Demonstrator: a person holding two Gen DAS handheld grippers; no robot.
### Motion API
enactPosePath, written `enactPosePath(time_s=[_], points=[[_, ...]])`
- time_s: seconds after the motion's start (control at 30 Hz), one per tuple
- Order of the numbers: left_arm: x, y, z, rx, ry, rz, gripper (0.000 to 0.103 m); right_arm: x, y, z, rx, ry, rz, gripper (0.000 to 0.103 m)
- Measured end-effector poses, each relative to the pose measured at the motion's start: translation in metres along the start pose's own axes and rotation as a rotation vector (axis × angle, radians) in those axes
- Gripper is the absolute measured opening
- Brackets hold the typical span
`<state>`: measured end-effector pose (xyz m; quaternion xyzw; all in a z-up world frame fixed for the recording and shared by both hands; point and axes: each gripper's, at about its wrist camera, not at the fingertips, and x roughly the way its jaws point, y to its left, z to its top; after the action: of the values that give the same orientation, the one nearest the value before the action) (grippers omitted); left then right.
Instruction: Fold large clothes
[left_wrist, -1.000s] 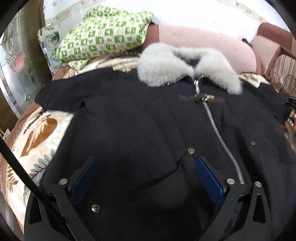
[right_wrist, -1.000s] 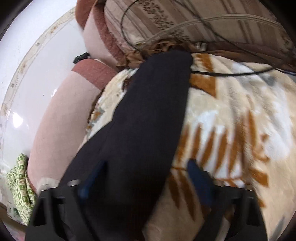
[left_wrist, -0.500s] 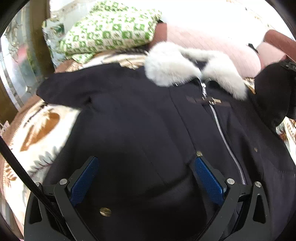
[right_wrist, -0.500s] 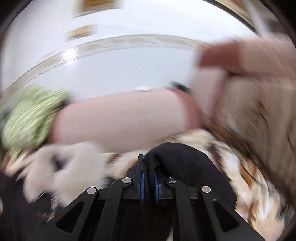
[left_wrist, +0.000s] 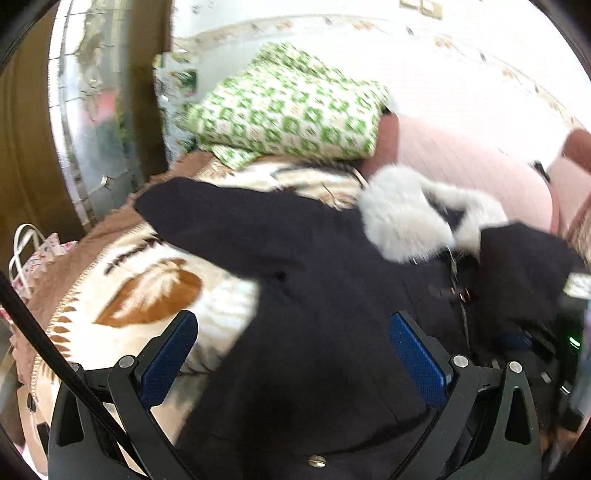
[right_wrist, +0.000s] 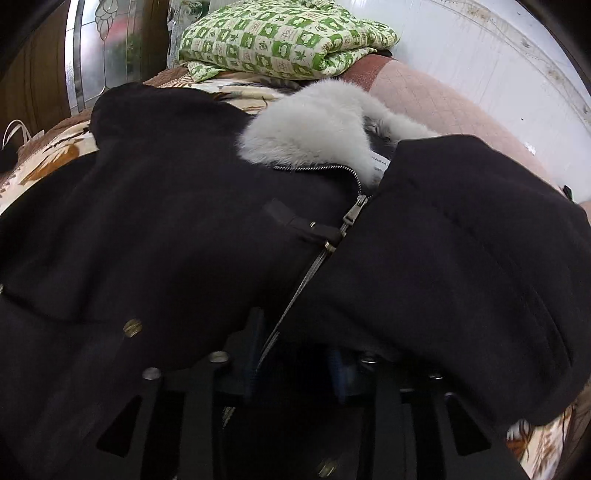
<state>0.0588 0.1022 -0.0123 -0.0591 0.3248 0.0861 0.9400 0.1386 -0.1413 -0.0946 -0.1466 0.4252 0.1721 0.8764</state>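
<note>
A black coat (left_wrist: 332, 295) with a pale grey fur collar (left_wrist: 402, 218) lies front up on the bed. Its one sleeve (left_wrist: 221, 214) stretches out to the left. The other sleeve (right_wrist: 461, 240) lies folded over the chest, across the zipper (right_wrist: 314, 266). My right gripper (right_wrist: 295, 354) sits low over the zipper; its jaws are opening, and the sleeve's cloth drapes over the fingertips without being pinched. My left gripper (left_wrist: 293, 354) hovers open above the coat's body, nothing between its blue pads (left_wrist: 170, 354).
A folded green-patterned blanket (right_wrist: 280, 37) rests on a pink bolster (right_wrist: 443, 103) behind the collar. The leaf-print bedspread (left_wrist: 147, 288) shows left of the coat. A glass door (left_wrist: 92, 129) and a bag with white handles (left_wrist: 29, 254) stand at far left.
The right gripper shut on the right sleeve, swung it over onto the coat's chest, and its jaws have parted. The left gripper lifted and pulled back, so more of the left sleeve and bedspread shows.
</note>
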Motion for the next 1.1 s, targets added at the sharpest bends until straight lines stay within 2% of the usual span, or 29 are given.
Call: enactPosePath(time_s=[0.03,0.07,0.2,0.3,0.33,0.37,0.4,0.47,0.53,0.6,0.63,0.67,0.7,0.73,0.8,0.93,1.1], points=[[-0.002,0.005,0.003,-0.012,-0.013,0.011,0.103,-0.013,-0.001,-0.002,0.038,-0.012,0.025,0.062],[-0.004,0.011,0.006,-0.023,-0.019,0.017,0.103,-0.026,-0.004,-0.004,0.065,-0.023,0.038,0.070],[-0.006,0.028,0.014,-0.073,-0.006,0.001,0.103,-0.074,-0.018,-0.017,0.168,-0.091,0.038,0.075],[-0.003,0.036,0.018,-0.102,0.013,-0.013,0.103,-0.109,-0.043,-0.026,0.260,-0.167,-0.049,0.080],[-0.004,0.038,0.018,-0.101,0.017,-0.013,0.103,-0.118,-0.052,-0.027,0.290,-0.203,-0.130,0.086],[-0.003,0.039,0.019,-0.106,0.021,-0.016,0.103,-0.122,-0.058,-0.026,0.312,-0.228,-0.207,0.094],[-0.003,0.039,0.019,-0.103,0.024,-0.011,0.103,-0.121,-0.064,-0.025,0.325,-0.249,-0.278,0.097],[-0.003,0.040,0.019,-0.100,0.023,0.012,0.103,-0.111,-0.077,-0.022,0.346,-0.242,-0.363,0.102],[-0.001,0.042,0.021,-0.100,0.023,0.036,0.103,-0.089,-0.093,-0.019,0.390,-0.184,-0.366,0.102],[0.001,0.049,0.023,-0.121,0.025,0.049,0.103,-0.065,-0.108,-0.017,0.456,-0.121,-0.311,0.102],[0.001,0.054,0.024,-0.133,0.023,0.056,0.103,-0.055,-0.110,-0.014,0.484,-0.093,-0.263,0.092],[0.002,0.059,0.026,-0.149,0.021,0.066,0.103,-0.051,-0.109,-0.011,0.493,-0.073,-0.222,0.052],[0.002,0.065,0.027,-0.169,0.018,0.078,0.103,-0.049,-0.105,-0.006,0.490,-0.044,-0.183,0.031],[0.002,0.070,0.028,-0.180,0.016,0.082,0.103,-0.047,-0.093,0.006,0.460,-0.024,-0.180,0.020],[0.000,0.077,0.031,-0.198,0.003,0.098,0.103,-0.052,-0.072,0.024,0.376,-0.043,-0.193,0.018],[-0.009,0.082,0.035,-0.182,-0.046,0.167,0.103,-0.066,-0.022,0.071,0.262,-0.108,-0.126,0.017],[-0.013,0.095,0.041,-0.193,-0.069,0.211,0.103,-0.054,0.038,0.124,0.221,-0.133,0.082,0.005]])
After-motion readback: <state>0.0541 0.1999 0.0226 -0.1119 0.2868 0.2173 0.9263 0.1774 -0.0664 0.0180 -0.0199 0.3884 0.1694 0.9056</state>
